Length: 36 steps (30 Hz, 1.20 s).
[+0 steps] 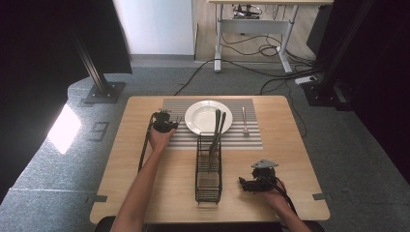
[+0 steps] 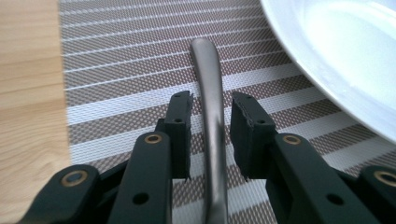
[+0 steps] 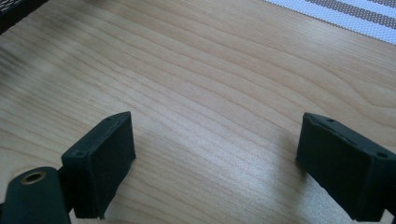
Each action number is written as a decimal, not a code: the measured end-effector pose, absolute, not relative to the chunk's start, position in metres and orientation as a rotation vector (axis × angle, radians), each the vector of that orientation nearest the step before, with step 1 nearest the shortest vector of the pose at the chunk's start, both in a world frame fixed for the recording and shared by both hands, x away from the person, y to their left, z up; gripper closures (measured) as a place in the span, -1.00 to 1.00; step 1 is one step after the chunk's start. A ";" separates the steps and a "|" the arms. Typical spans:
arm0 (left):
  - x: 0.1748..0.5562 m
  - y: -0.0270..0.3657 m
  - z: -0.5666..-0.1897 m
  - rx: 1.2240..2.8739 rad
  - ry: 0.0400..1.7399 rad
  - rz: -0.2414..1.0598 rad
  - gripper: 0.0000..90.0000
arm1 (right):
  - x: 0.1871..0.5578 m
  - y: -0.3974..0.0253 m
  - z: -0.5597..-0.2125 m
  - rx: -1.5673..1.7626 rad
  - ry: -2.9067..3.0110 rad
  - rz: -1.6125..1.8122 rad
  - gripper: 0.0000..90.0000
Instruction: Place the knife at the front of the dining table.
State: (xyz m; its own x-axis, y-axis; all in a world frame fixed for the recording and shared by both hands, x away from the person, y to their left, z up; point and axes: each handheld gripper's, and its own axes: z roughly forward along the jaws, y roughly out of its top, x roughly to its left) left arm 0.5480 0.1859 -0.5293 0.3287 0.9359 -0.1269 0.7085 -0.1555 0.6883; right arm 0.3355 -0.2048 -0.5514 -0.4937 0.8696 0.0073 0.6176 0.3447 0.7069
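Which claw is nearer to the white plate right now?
Left. The left claw sits just beside the white plate on the striped placemat, while the right claw rests on bare table nearer the person.

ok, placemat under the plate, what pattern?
The placemat is woven in brown-grey and white horizontal stripes, clearest in the left gripper view.
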 end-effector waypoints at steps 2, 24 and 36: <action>0.543 0.189 -0.526 1.956 1.432 0.426 0.49 | 0.335 -0.205 -0.551 1.310 2.242 0.932 -0.75; 0.527 0.186 -0.534 2.062 1.391 0.473 0.79 | 0.335 -0.205 -0.551 1.309 2.246 0.931 -0.75; 0.562 0.196 -0.534 1.998 1.471 0.469 0.79 | 0.336 -0.206 -0.552 1.303 2.247 0.937 -0.75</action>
State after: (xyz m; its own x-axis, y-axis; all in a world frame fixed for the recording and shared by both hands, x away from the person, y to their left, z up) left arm 0.5623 0.1955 -0.5337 0.3208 0.9446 -0.0699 0.7295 -0.1993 0.6543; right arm 0.3357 -0.2058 -0.5516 -0.4992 0.8664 0.0068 0.6148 0.3487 0.7074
